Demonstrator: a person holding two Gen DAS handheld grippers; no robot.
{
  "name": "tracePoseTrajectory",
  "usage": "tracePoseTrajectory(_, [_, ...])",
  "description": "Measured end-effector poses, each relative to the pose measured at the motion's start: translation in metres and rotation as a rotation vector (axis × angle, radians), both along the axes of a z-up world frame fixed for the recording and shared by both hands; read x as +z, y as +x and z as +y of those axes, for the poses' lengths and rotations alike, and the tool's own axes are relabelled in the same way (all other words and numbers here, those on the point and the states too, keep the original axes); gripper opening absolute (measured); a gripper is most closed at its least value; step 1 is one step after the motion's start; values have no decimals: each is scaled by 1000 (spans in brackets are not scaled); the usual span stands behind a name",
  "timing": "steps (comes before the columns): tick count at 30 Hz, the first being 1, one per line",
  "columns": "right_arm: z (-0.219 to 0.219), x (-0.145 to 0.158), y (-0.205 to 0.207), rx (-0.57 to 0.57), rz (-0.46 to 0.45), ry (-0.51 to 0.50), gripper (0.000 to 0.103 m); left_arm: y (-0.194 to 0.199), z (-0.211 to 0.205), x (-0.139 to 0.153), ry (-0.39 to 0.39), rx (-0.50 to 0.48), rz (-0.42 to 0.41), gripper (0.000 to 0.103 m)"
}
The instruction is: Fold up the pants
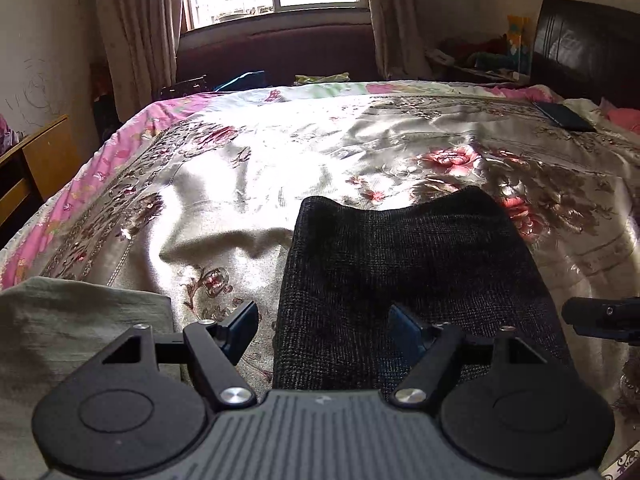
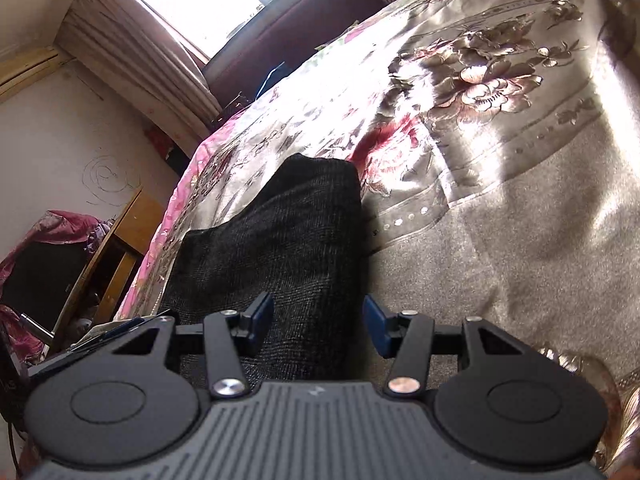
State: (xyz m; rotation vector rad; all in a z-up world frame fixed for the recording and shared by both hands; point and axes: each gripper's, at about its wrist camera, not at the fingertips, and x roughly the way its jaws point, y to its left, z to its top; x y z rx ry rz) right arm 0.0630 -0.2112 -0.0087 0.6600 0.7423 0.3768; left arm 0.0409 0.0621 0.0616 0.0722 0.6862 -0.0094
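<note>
Left tongs [image 1: 326,330] alone show grey cloth [image 1: 76,320] (beside pants [image 1: 408,264]) — both agape.

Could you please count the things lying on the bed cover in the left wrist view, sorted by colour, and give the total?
Black: 1, the folded pants
Grey-green: 1, a cloth at the near left
Dark, flat: 1, a phone-like object at the far right
Total: 3 things on the floral bed cover

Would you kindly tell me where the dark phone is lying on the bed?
In the left wrist view, the dark phone lies at the far right of the floral bedspread, just below the dark headboard.
</note>
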Motion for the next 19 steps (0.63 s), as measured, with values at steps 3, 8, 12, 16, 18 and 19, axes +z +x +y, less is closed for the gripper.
tracePoseTrajectory(3, [10,-6,18,24,19,-21,52,12,3,-6,31,-3,10,87])
tracePoseTrajectory(8, [26,-16,37,99,28,-35,57,28,29,-29,-69,-6,49,99])
tracePoseTrajectory(12, [30,-21,47,121,22,-6,63,36,41,-41,-176,-38,74,103])
tracePoseTrajectory(16, [32,-26,57,133,18,29,64,46,40,-50,-228,-79,100,103])
tracePoseTrajectory(18, [35,-29,60,124,20,49,62,47,39,-52,-253,-76,109,103])
tracePoseTrajectory(19, [35,-29,61,121,20,50,56,45,39,-52,-267,-70,112,103])
